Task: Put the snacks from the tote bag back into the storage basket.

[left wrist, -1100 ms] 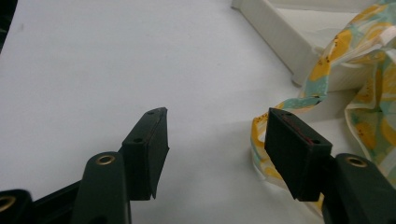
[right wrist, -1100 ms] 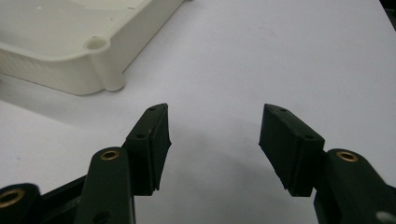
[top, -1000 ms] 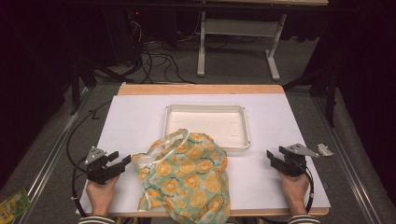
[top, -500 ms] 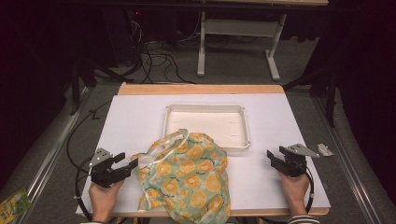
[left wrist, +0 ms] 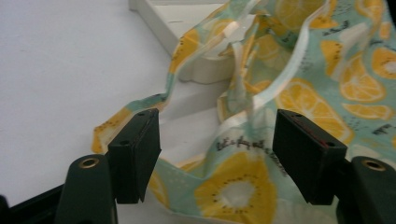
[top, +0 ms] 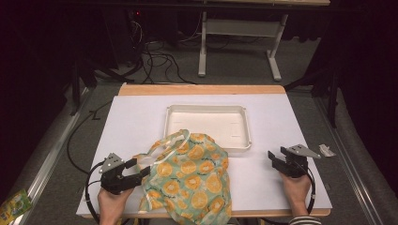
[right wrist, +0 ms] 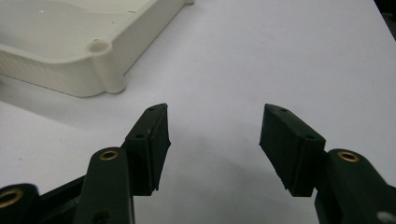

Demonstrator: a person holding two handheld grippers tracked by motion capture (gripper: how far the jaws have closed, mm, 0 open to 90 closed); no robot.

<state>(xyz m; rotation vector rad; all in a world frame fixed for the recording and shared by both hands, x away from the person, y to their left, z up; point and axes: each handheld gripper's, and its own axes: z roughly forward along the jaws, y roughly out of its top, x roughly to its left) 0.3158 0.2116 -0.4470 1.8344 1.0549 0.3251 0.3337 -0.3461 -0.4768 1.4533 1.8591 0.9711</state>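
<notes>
A crumpled cloth bag [top: 192,183] printed with orange slices on mint green lies at the table's front centre, its top edge draped against a white tray [top: 167,125]. My left gripper [top: 141,169] is open at the bag's left edge. In the left gripper view the bag [left wrist: 327,70] lies between and beyond the spread jaws of that gripper [left wrist: 219,154], and the pads do not press on it. The tray's corner [left wrist: 159,23] stands behind. My right gripper [top: 277,159] rests open over bare white table at the front right, seen wide open [right wrist: 215,144] with the tray's corner [right wrist: 70,70] ahead to the left.
The white table top [top: 136,122] has a wooden far edge. A small white scrap [top: 327,150] lies at its right edge. A green packet [top: 14,204] lies on the floor at the lower left. Cables and a metal frame [top: 239,28] are beyond the table.
My left gripper has moved right, up to the bag's left edge, so the cloth now lies between its jaws. The right gripper has stayed put.
</notes>
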